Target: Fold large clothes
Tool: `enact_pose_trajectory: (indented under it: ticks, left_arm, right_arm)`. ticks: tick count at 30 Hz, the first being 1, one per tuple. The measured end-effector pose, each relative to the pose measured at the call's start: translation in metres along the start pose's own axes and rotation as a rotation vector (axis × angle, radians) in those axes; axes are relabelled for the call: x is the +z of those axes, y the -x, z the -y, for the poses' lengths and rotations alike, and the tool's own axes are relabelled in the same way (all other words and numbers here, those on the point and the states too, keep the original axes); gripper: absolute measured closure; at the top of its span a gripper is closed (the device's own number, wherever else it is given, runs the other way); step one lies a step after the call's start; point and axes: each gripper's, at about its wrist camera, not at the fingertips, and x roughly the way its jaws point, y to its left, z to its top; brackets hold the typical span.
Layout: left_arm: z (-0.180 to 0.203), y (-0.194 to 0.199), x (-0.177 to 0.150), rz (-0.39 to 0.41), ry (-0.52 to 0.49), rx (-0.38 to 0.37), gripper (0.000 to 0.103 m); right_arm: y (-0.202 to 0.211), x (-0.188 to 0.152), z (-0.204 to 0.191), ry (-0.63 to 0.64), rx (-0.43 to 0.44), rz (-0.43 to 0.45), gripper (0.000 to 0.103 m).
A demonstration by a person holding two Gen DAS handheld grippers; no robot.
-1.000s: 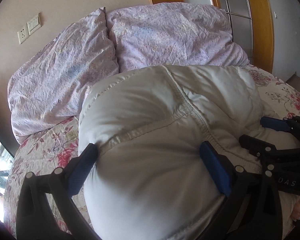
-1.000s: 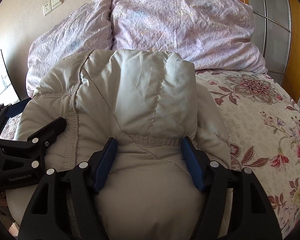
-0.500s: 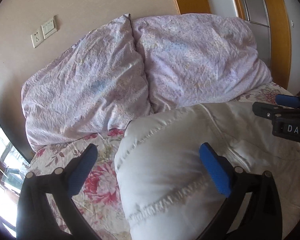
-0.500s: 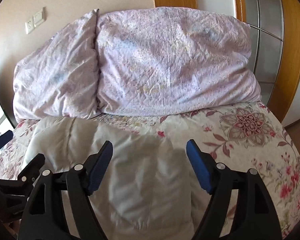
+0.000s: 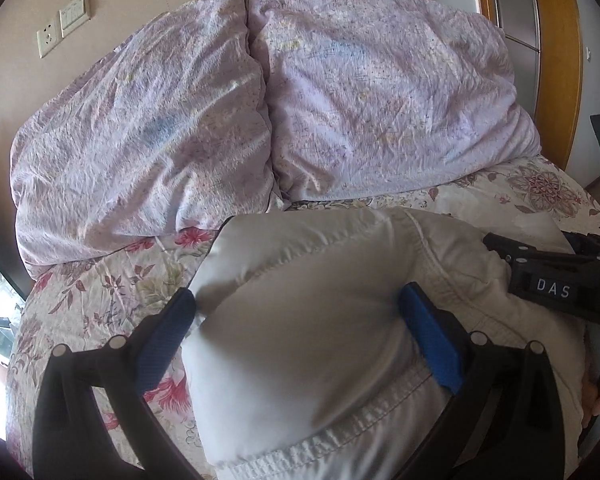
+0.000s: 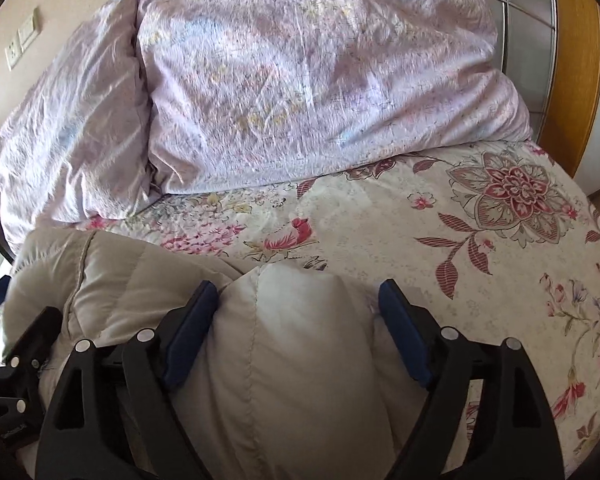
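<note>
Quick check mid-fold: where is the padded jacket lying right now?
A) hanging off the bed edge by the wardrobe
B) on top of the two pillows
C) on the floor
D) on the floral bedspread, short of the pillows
D: the padded jacket lies on the floral bedspread, and a strip of bedspread shows between it and the lilac pillows.

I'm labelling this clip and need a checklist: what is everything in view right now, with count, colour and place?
padded jacket: one, off-white, bundled on the near part of the bed, between both sets of jaws
pillows: two, pale lilac, side by side against the wall
bedspread: one, cream with red-pink flowers, covering the bed
wall socket and switch: one each, white, on the beige wall, upper left
wooden frame: orange-brown, right of the pillows
left gripper: black, blue pads, jaws wide around the jacket
right gripper: black, blue pads, jaws wide around the jacket
</note>
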Motion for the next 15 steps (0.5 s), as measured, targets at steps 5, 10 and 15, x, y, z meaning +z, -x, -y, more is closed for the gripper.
enact_pose_trajectory:
  ticks: [5,10,15]
  left_arm:
    - [0.003,-0.008,-0.001,-0.027,-0.01,0.009,0.002]
    - [0.004,-0.016,-0.002,-0.053,-0.012,0.011,0.002]
    - [0.003,-0.019,-0.003,-0.057,0.0,0.007,0.002]
  right_arm:
    - [-0.007,-0.001,-0.006,0.033,-0.056,-0.022,0.017]
    - [-0.014,-0.001,-0.012,0.062,-0.111,-0.04,0.015]
    - [-0.017,-0.001,-0.011,0.054,-0.107,-0.046,0.013]
